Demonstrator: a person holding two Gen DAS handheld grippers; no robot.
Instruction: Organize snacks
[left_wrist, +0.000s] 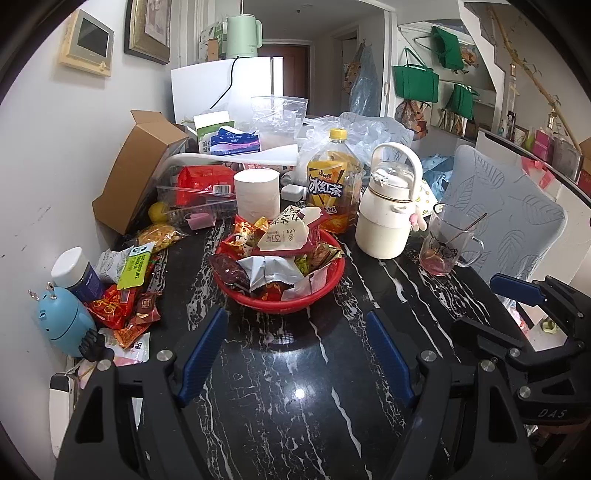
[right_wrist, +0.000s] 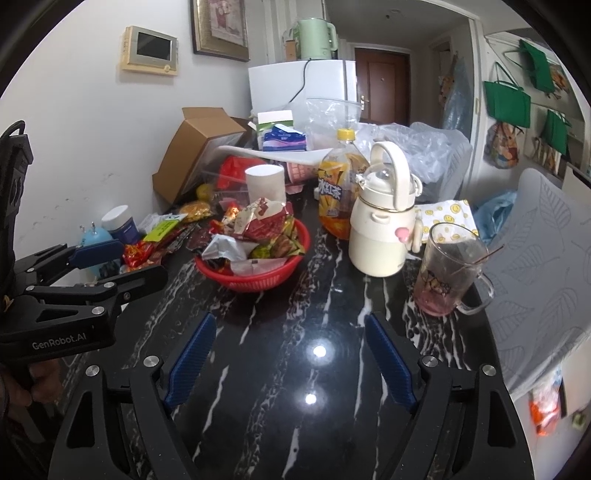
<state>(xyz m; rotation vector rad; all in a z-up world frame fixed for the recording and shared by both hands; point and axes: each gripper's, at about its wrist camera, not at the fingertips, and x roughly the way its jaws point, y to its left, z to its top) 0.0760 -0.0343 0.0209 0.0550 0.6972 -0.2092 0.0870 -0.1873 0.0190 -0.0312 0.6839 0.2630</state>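
Note:
A red basket (left_wrist: 325, 286) piled with snack packets stands mid-table; it also shows in the right wrist view (right_wrist: 291, 258). More loose snack packets (left_wrist: 125, 302) lie at the table's left edge by the wall, seen in the right wrist view too (right_wrist: 162, 240). My left gripper (left_wrist: 297, 334) is open and empty, just in front of the basket. My right gripper (right_wrist: 291, 338) is open and empty over bare table, nearer than the basket. Each gripper appears at the side of the other's view.
A black marble table (left_wrist: 295, 387) carries an iced-tea bottle (left_wrist: 332, 181), a cream flask (left_wrist: 388, 206), a glass mug with a spoon (left_wrist: 447, 243), a tissue roll (left_wrist: 256, 194), a cardboard box (left_wrist: 136, 170), a blue gadget (left_wrist: 62, 317) and a jar (left_wrist: 79, 273).

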